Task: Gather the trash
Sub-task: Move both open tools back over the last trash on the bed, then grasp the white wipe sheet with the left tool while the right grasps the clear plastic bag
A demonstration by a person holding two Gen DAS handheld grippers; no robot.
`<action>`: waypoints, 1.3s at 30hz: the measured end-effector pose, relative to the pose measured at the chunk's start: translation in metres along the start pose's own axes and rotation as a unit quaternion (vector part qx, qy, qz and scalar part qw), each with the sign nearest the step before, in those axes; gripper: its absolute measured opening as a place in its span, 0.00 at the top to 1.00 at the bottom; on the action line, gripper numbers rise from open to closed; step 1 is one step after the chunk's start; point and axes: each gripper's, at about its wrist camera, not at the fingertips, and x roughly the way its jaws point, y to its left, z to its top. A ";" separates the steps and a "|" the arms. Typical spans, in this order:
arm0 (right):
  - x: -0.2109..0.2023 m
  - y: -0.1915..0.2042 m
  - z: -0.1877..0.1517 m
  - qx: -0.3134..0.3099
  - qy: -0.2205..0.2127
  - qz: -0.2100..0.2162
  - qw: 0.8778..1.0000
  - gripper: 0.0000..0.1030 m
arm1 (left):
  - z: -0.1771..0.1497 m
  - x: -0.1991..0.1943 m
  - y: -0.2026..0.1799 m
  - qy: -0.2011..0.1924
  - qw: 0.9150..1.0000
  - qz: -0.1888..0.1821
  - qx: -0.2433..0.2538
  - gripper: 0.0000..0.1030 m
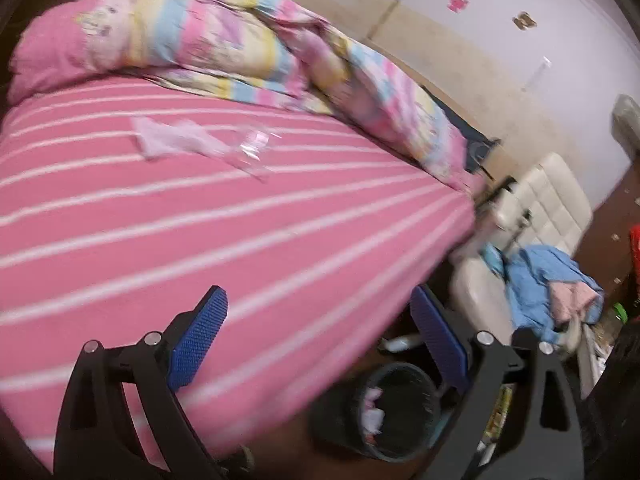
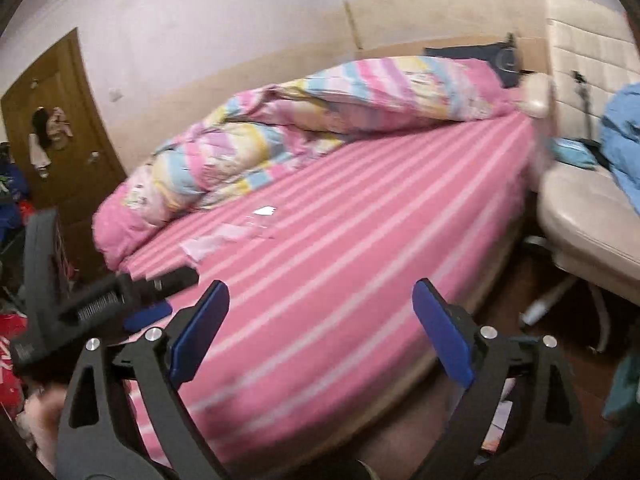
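Observation:
Crumpled clear plastic wrappers (image 1: pixel 200 142) lie on the pink striped bed sheet (image 1: pixel 200 240), near the bunched duvet. They also show in the right wrist view (image 2: pixel 228 236), with a small white scrap (image 2: pixel 265 211) beside them. My left gripper (image 1: pixel 320 312) is open and empty over the bed's near edge, well short of the wrappers. A dark bin (image 1: pixel 396 408) with some trash inside stands on the floor below it. My right gripper (image 2: pixel 320 308) is open and empty above the bed's near part. The left gripper (image 2: pixel 120 292) shows at its left.
A striped pastel duvet (image 1: pixel 248 52) lies bunched along the bed's far side. A cream chair (image 2: pixel 580 200) with blue clothes (image 1: pixel 540 280) stands beside the bed. A wooden door (image 2: pixel 52 120) is at the far left. Clutter lies on the floor at the left (image 2: pixel 12 344).

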 end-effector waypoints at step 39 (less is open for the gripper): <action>0.403 0.099 0.051 0.024 0.082 -0.005 0.996 0.10 | 0.156 0.190 0.214 0.003 1.000 0.006 -0.023 0.24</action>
